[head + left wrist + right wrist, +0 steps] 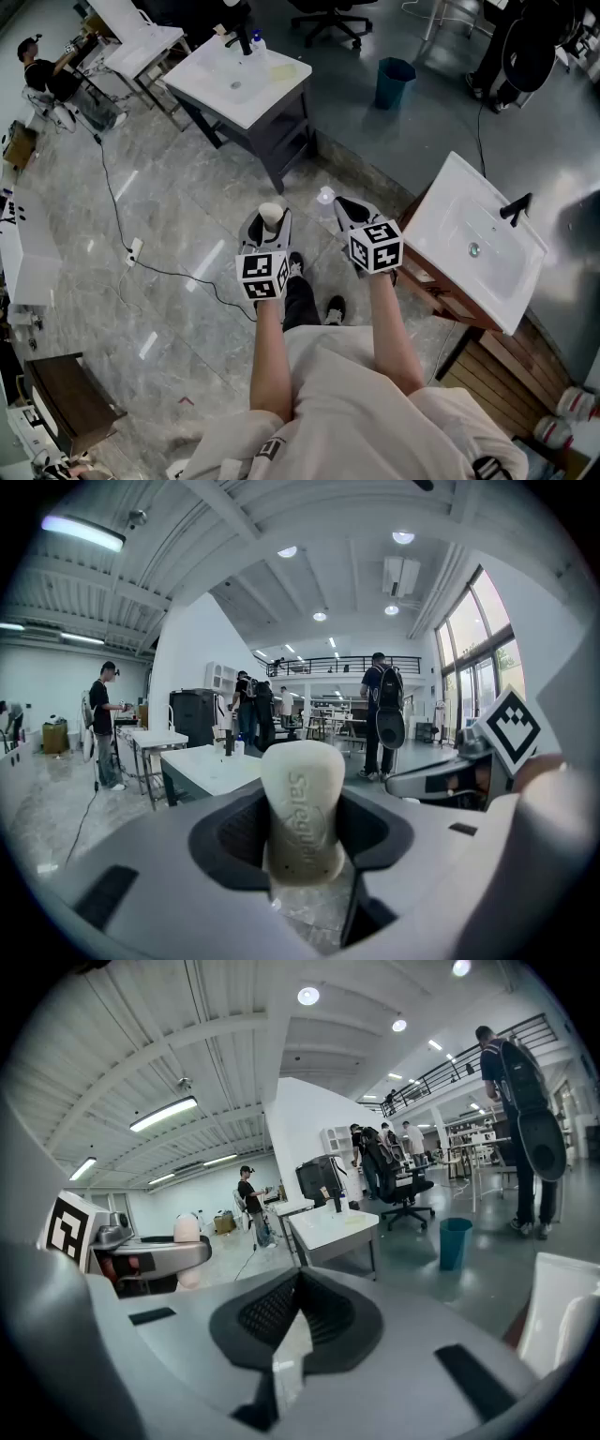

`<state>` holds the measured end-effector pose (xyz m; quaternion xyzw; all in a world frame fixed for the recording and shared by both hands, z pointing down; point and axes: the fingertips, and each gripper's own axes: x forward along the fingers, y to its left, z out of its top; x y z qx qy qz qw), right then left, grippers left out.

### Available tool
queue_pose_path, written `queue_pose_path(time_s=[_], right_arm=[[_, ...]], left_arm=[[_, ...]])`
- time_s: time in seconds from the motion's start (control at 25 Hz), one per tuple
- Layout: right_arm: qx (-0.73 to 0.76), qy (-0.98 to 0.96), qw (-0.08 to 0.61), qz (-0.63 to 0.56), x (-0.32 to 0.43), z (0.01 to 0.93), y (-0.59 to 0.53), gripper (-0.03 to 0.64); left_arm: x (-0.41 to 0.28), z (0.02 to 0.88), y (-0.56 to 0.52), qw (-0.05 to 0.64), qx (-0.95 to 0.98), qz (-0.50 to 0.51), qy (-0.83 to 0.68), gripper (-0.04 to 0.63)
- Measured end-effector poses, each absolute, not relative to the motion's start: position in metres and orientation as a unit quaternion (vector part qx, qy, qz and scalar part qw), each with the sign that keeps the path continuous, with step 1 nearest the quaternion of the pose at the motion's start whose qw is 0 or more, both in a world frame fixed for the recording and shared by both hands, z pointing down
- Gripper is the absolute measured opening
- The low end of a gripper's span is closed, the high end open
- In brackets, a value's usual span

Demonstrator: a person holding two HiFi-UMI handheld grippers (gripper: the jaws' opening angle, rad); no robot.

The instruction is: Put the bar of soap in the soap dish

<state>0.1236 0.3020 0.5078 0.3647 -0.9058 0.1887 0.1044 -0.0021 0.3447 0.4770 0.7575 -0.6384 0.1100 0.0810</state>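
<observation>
An off-white bar of soap (302, 808) stands upright between the black pads of my left gripper (302, 822), which is shut on it. In the head view the soap (271, 217) sticks up from the left gripper (270, 223), held over the marble floor. My right gripper (349, 212) is level with it on the right, its jaws (298, 1312) together with nothing between them. The soap (187, 1229) also shows in the right gripper view. I cannot make out a soap dish for certain.
A white sink vanity (448, 202) with a black faucet (514, 208) stands close on the right. Ahead is a second vanity (246, 80) with a faucet and a pale yellow thing (284, 72). A teal bin (395, 82) and a floor cable (112, 202) lie around.
</observation>
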Motion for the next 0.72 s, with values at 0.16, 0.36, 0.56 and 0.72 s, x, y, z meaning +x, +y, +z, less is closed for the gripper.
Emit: queue_pose_path(time_s=[0.16,0.36,0.56,0.72], right_arm=[[0.373,-0.902,0.101,0.192,0.120,0.506,0.295,0.003],[0.374,-0.901,0.115,0.186,0.112,0.508,0.280,0.004],[0.389,-0.893,0.108,0.196,0.111,0.497,0.249,0.005],[0.402,-0.887,0.112,0.196,0.106,0.495,0.224,0.005]], left_arm=[[-0.006,0.472,0.338,0.073,0.762,0.111,-0.633,0.201],[-0.015,0.462,0.314,0.063,0.766,0.097,-0.632,0.201],[-0.020,0.454,0.276,0.071,0.779,0.086,-0.617,0.201],[-0.024,0.449,0.243,0.076,0.794,0.074,-0.599,0.201]])
